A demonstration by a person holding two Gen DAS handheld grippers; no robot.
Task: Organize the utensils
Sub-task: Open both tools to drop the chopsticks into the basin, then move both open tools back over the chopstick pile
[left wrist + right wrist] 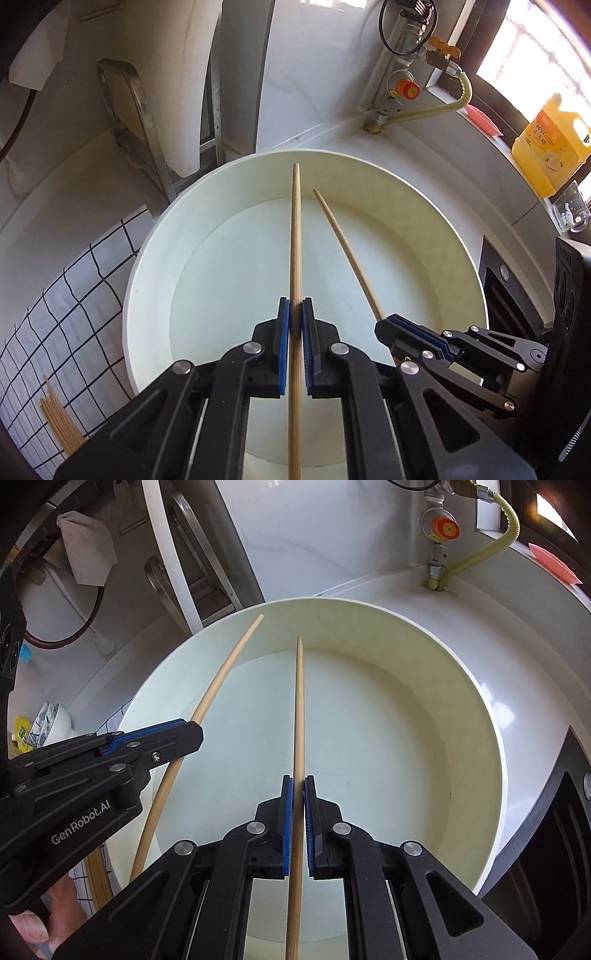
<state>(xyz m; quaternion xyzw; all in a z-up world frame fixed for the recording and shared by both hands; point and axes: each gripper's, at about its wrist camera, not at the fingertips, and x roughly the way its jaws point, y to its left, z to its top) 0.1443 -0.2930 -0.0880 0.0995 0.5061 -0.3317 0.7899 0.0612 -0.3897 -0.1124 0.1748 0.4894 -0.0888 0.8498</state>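
The large round white plastic basin fills the centre of both views and sits on the white countertop; its floor is bare, so it appears to be the receiving vessel for the utensils.

At about 8 o'clock of the basin in the left wrist view lies a white cloth with a black grid pattern, carrying a bundle of further wooden chopsticks — judged to be the stock not yet sorted.

The left gripper has its blue-padded jaws clamped on a round light-wood chopstick, whose free end points to 12 o'clock over the basin interior. The right gripper is likewise closed on a second, slimmer tapered wooden chopstick, also aimed at 12 o'clock. In the left wrist view this second stick runs from 4 o'clock toward 12, the two tips near but apart.

Each stick is gripped around mid-length, presumably for balance, and both hang above the basin — apparently held side by side to be paired or dropped in together. Whether either tip touches the basin wall cannot be told.
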